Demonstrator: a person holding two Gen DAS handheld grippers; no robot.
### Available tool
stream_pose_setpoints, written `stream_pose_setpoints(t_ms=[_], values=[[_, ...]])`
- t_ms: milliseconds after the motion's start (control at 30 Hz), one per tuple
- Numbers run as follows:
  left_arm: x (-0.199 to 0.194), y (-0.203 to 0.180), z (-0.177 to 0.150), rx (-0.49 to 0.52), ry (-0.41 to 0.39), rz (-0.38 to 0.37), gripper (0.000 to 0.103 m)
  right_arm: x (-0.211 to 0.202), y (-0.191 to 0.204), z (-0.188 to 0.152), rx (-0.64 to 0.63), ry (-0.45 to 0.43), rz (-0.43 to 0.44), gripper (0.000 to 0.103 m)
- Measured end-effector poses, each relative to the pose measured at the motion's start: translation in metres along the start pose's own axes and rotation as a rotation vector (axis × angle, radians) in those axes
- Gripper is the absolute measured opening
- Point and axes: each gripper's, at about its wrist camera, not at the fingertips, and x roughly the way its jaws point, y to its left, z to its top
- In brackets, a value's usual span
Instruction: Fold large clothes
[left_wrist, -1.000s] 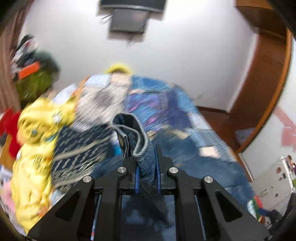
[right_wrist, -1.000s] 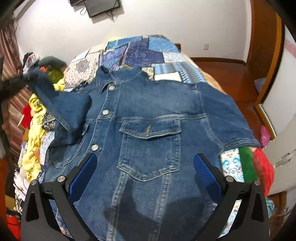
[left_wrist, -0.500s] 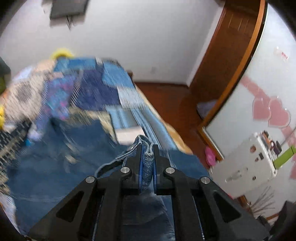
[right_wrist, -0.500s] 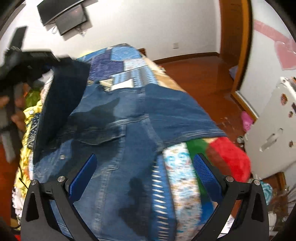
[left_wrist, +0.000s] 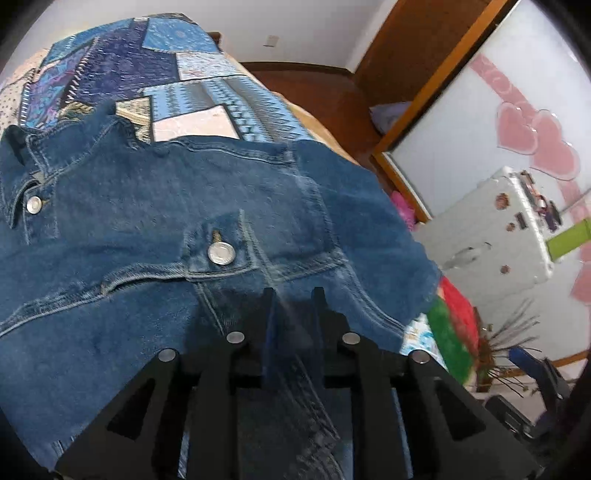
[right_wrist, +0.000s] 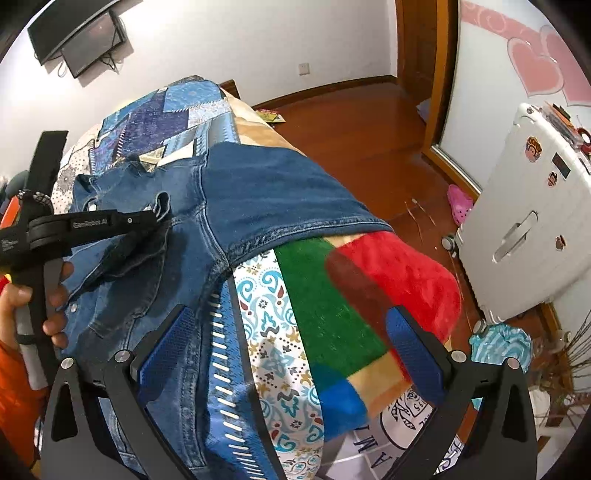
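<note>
Two grippers: both in view, only one near cloth.
Garment: blue denim jacket (left_wrist: 155, 229), front up with metal snap buttons, spread on the patchwork bed quilt (left_wrist: 155, 66); one short sleeve (right_wrist: 280, 192) lies flat toward the right bed edge.
Left gripper (left_wrist: 291, 302): jaws a narrow gap apart over the jacket's chest. The right view shows a bunched fold of denim at its tips (right_wrist: 155, 229); whether that fold is pinched cannot be told, the gap being blurred.
Reason for placement: the bunched cloth lies over the jacket front, consistent with one side folded inward.
Right gripper (right_wrist: 295, 354): blue-padded jaws wide apart, nothing between them, hovering above the near right corner over a red and green fleece blanket (right_wrist: 347, 295).
Judgement: it appears placed to reach the flat sleeve or hem on that side.
Risk: stiff denim may spring back once released.
</note>
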Motion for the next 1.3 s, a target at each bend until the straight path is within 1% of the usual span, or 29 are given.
stream_pose_setpoints(t_ms=[33,67,133,200,300,433,533,600,633,733,800,900,967,1033,1067,1133,1200,1267,1300], values=[[-0.004,-0.003,-0.002,0.007,-0.002,0.003,0.022,0.001,0.001,0.0,-0.004,0.0,-0.002,0.103],[-0.009,-0.005,-0.003,0.014,-0.007,0.011,0.034,0.001,0.002,0.002,-0.01,-0.002,-0.005,0.103],[-0.023,-0.006,-0.003,0.032,-0.03,0.031,0.049,0.0,0.001,0.003,-0.021,-0.007,-0.007,0.103],[-0.044,-0.008,-0.006,0.055,-0.079,0.045,0.052,-0.001,0.001,0.006,-0.027,-0.013,-0.001,0.103],[-0.071,-0.003,-0.007,0.073,-0.125,0.071,0.054,-0.002,0.0,0.015,-0.022,-0.025,0.031,0.103],[-0.105,0.018,-0.012,0.069,-0.204,0.14,0.064,-0.003,-0.001,0.029,-0.019,-0.049,0.05,0.103],[-0.132,0.043,-0.023,0.065,-0.27,0.234,0.067,0.002,-0.005,0.041,-0.003,-0.05,0.065,0.103],[-0.142,0.061,-0.033,0.053,-0.287,0.284,0.069,0.01,-0.008,0.048,0.008,-0.041,0.073,0.103],[-0.146,0.068,-0.037,0.045,-0.291,0.3,0.07,0.015,-0.011,0.051,0.014,-0.031,0.073,0.103],[-0.159,0.1,-0.058,0.0,-0.294,0.382,0.071,0.034,-0.019,0.056,0.036,0.009,0.08,0.103],[-0.165,0.116,-0.072,-0.032,-0.29,0.409,0.071,0.05,-0.029,0.058,0.078,0.044,0.098,0.103],[-0.171,0.14,-0.093,-0.098,-0.282,0.421,0.071,0.075,-0.048,0.062,0.189,0.105,0.137,0.103],[-0.174,0.155,-0.106,-0.148,-0.271,0.419,0.071,0.092,-0.061,0.064,0.268,0.145,0.167,0.099],[-0.176,0.169,-0.118,-0.19,-0.268,0.425,0.071,0.104,-0.068,0.065,0.319,0.18,0.192,0.089],[-0.178,0.172,-0.124,-0.205,-0.27,0.427,0.071,0.113,-0.074,0.064,0.358,0.21,0.223,0.089],[-0.181,0.181,-0.134,-0.243,-0.271,0.423,0.071,0.123,-0.078,0.061,0.414,0.24,0.263,0.087],[-0.183,0.189,-0.143,-0.283,-0.273,0.408,0.071,0.128,-0.081,0.06,0.442,0.244,0.279,0.086],[-0.183,0.197,-0.149,-0.325,-0.276,0.398,0.071,0.132,-0.084,0.062,0.459,0.233,0.285,0.079],[-0.182,0.2,-0.153,-0.348,-0.277,0.391,0.071,0.135,-0.086,0.064,0.462,0.229,0.28,0.072]])
